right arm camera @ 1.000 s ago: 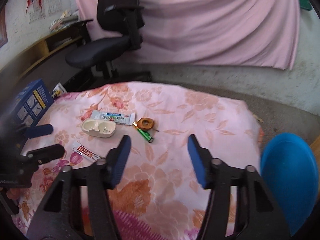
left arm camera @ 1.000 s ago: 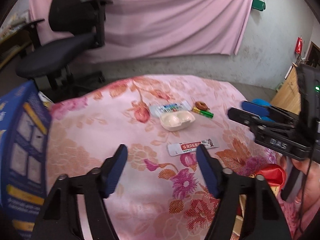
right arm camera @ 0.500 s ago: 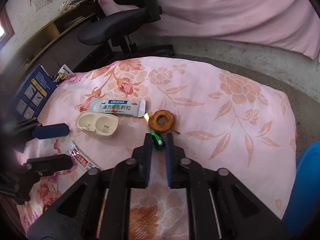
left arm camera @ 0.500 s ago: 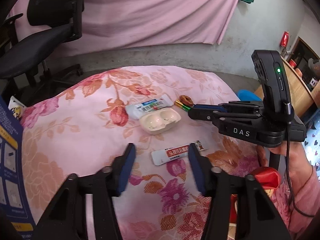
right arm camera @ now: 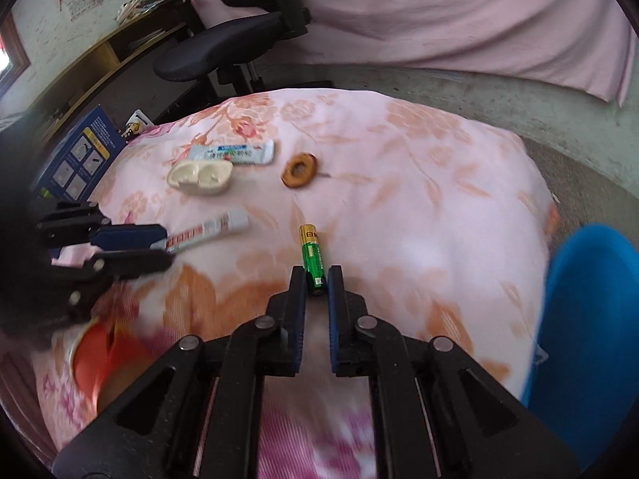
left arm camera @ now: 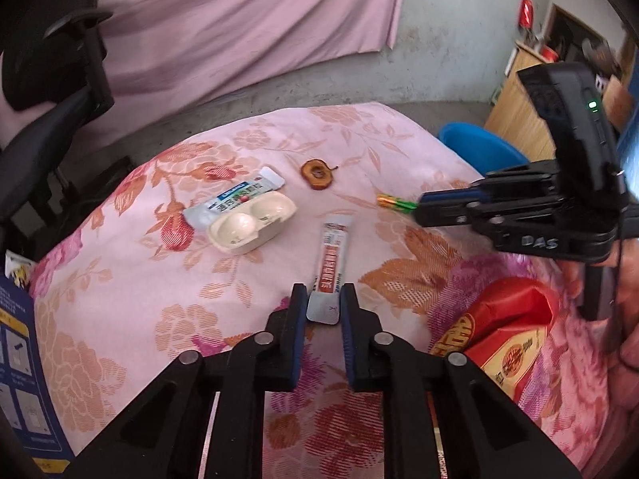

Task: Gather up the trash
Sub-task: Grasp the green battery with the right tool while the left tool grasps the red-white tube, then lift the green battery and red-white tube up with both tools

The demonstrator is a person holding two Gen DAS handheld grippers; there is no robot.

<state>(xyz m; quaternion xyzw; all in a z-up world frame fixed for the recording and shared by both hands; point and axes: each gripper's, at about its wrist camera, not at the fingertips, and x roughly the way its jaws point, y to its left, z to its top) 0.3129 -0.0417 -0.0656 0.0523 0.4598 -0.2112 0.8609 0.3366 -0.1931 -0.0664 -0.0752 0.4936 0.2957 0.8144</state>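
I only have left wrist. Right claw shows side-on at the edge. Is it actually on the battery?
Observer: Yes. In the right wrist view the right claw is shut on the near end of the green battery; the gold end points away.
Operator: Can't see my own claw from outside. Is the sachet pinched?
Observer: The right wrist view shows the left claw side-on, closed on one end of the red-and-white sachet; the rest sticks out over the cloth.
Operator: What's past the bed on the far left? My view only shows the chair there.
Observer: A wooden shelf unit stands against the wall behind the office chair.
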